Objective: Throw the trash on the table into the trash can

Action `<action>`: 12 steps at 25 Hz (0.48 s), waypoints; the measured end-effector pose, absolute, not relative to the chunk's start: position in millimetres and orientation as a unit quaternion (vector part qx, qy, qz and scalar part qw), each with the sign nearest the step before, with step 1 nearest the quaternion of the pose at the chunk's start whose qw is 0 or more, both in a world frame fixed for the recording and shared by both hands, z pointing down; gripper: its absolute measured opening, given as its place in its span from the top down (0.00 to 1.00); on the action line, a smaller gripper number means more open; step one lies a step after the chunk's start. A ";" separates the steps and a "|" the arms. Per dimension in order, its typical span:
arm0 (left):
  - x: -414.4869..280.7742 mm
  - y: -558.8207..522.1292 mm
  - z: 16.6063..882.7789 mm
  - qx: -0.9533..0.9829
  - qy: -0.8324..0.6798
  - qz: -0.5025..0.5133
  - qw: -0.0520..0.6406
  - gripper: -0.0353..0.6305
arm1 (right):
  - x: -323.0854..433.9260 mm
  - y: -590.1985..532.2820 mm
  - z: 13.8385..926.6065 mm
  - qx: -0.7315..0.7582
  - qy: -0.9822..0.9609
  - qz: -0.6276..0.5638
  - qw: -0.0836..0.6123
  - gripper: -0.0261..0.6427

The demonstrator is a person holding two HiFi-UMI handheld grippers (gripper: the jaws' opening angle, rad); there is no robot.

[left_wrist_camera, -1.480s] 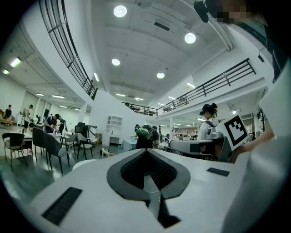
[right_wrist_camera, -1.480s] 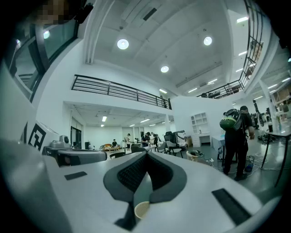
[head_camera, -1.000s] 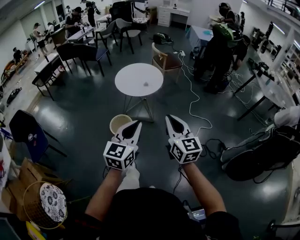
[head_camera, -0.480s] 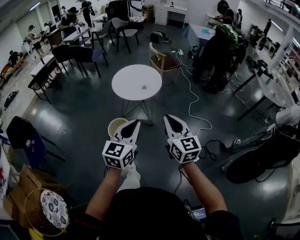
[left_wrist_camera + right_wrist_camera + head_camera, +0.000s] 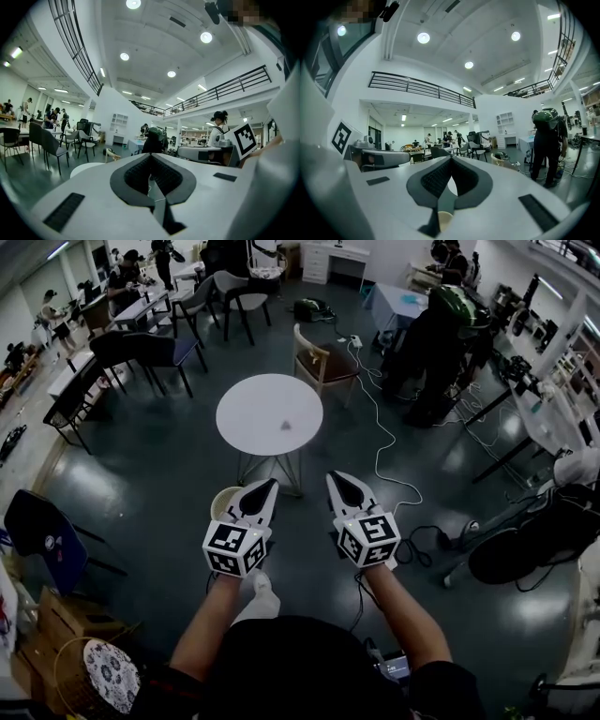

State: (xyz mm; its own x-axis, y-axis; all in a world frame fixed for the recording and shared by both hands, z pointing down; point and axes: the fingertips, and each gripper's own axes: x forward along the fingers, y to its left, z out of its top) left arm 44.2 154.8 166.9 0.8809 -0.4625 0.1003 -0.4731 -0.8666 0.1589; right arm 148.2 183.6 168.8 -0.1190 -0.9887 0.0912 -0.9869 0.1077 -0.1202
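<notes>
A round white table (image 5: 269, 407) stands ahead on thin legs, and a small grey scrap of trash (image 5: 287, 425) lies near its middle. A cream trash can (image 5: 223, 502) sits on the floor in front of the table, partly hidden behind my left gripper (image 5: 270, 483). That gripper is shut and holds nothing. My right gripper (image 5: 333, 476) is level beside it, also shut and empty. Both point towards the table and are short of it. In the left gripper view the left gripper (image 5: 151, 156) shows its jaws closed, with the table's edge (image 5: 86, 168) low at the left. In the right gripper view the right gripper (image 5: 451, 159) is likewise closed.
A wooden chair (image 5: 322, 360) stands just beyond the table, and dark chairs (image 5: 150, 352) stand to its left. A white cable (image 5: 380, 437) runs across the floor at the right. A person in dark clothes (image 5: 439, 343) stands at the back right. A blue chair (image 5: 42, 531) and a wicker basket (image 5: 94, 676) are at the left.
Both grippers and my view have moved forward towards the table, which now looks nearer. The trash can has slid closer to the left gripper. The jaws stay closed.
</notes>
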 end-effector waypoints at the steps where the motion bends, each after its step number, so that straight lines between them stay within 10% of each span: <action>1: 45.9 144.5 166.8 0.966 -0.241 0.029 0.091 0.93 | 150.8 174.2 169.4 -0.666 0.742 -0.078 0.005 0.94; 12: 43.3 30.9 176.9 0.968 -0.220 0.039 0.112 0.93 | 156.2 71.9 181.7 -0.685 0.722 -0.096 -0.011 0.94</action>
State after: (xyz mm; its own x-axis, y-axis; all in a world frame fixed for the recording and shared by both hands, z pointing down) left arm 43.3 30.9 176.9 0.8999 -0.4177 0.1254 -0.4353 -0.8778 0.2000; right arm 156.2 71.9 181.7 -0.0620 -0.9871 0.1475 -0.9914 0.0438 -0.1237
